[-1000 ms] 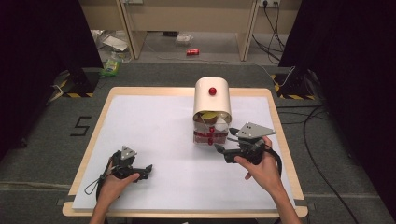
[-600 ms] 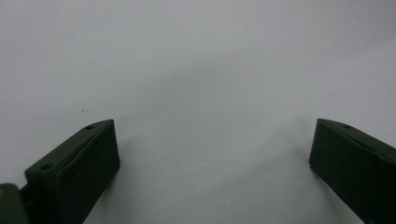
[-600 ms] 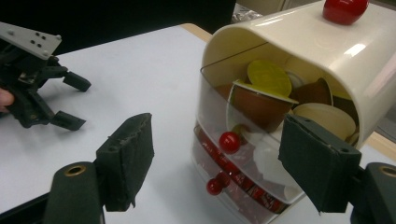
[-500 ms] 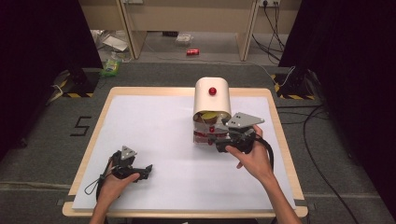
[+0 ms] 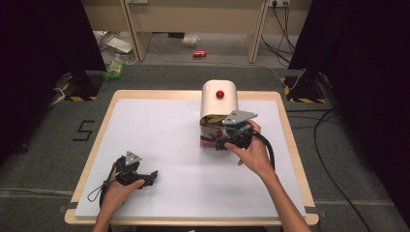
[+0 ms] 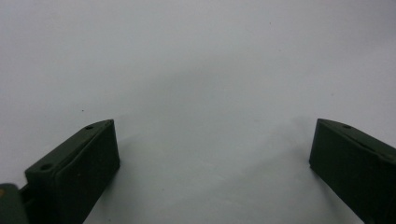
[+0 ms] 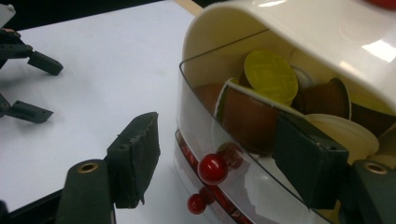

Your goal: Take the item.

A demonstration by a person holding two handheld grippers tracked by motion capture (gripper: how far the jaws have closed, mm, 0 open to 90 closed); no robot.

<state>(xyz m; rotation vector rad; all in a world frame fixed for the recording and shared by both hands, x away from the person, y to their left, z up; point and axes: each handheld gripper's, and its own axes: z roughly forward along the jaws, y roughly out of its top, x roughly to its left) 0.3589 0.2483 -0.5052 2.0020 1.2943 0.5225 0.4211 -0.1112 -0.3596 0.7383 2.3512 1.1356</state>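
Observation:
A white domed capsule holder (image 5: 219, 104) with a red knob (image 5: 220, 94) on top stands at the table's far middle. Its clear front bin (image 7: 201, 107) holds several coffee capsules, among them a yellow-lidded one (image 7: 271, 77) and a brown one (image 7: 247, 116). My right gripper (image 5: 223, 140) is at that clear front. Its jaws have just been closing, with the bin's red front knob (image 7: 212, 168) between them, and the pads stand apart from it. One jaw is left of the bin and the other lies against its clear wall. My left gripper (image 5: 152, 178) rests open on the white table cover (image 6: 201, 70).
A second, smaller red knob (image 7: 196, 204) shows lower on the bin's front. The wooden table edge (image 5: 290, 145) runs just right of my right hand. The left gripper (image 7: 28, 84) shows far off on the white sheet. Cables and litter lie on the floor beyond the table.
My right hand has moved left up to the holder's clear front, and its jaws have narrowed around the red front knob. The left hand has not moved.

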